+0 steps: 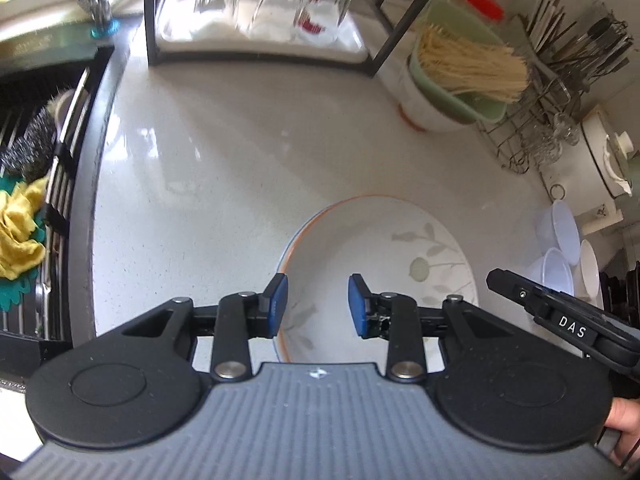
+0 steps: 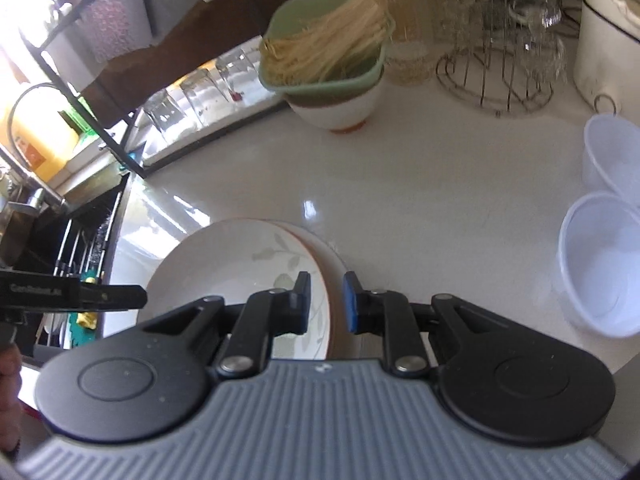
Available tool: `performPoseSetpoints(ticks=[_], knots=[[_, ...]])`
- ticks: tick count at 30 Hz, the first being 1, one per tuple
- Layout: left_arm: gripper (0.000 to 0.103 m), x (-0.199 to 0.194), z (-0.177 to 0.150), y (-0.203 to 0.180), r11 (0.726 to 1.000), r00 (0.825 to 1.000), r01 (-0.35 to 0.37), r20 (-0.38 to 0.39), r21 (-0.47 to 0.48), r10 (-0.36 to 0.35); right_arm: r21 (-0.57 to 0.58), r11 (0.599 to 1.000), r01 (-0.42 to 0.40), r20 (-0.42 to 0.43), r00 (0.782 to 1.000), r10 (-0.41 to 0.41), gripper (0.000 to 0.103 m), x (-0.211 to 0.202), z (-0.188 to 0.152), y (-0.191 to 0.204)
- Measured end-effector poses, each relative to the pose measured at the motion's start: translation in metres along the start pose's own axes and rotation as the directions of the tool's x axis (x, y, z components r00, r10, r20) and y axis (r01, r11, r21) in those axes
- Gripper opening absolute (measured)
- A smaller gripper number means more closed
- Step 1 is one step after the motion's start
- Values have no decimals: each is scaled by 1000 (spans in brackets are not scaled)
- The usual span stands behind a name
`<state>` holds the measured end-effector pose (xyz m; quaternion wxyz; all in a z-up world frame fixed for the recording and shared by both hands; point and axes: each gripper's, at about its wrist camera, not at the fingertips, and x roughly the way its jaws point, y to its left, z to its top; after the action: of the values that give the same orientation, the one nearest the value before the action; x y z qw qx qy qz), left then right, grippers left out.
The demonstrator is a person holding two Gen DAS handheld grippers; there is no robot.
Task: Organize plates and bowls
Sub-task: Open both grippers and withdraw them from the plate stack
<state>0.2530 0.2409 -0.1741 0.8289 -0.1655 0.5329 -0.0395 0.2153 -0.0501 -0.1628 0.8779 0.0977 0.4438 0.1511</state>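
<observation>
The left tongs (image 1: 318, 306) stand spread at the lower middle of the left wrist view, with nothing between the blue pads; behind the gap lies a white plate (image 1: 384, 248) with an orange rim and a pale leaf pattern, on the white worktop (image 1: 240, 152). In the right wrist view the right tongs (image 2: 327, 302) pinch the right-hand edge of that plate, one pad over the patterned face and one at the outer side; a second rim shows just behind the first, so there may be two plates stacked, though I cannot tell for sure.

At the upper right of the left view a green basin (image 1: 460, 80) holding a bundle of pale chopsticks sits in a white bowl (image 1: 424, 112) with an orange foot. Right of it a wire rack (image 1: 560, 80) carries cutlery. At the right edge, translucent plastic bowls (image 1: 560, 240) stand nested and empty on the worktop. At the top centre, upturned glasses (image 1: 276, 4) rest on a white tray (image 1: 180, 28) under a black frame. At the left edge the sink (image 1: 40, 160) contains a steel scourer (image 1: 32, 140) and a yellow cloth (image 1: 20, 232).
</observation>
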Motion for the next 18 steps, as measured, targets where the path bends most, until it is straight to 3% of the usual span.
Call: performPoseSetpoints(ticks=[7,18], knots=[[37,-38,-11,-38,1000,992,-4,123,-6,5,-62,997,-40,71,997,44,20,-42,10,-17],[37,-79,-43,-126,998,956,-5,292,67,-15,-167,983,-75,211,971,109,20,-115,10,-52]])
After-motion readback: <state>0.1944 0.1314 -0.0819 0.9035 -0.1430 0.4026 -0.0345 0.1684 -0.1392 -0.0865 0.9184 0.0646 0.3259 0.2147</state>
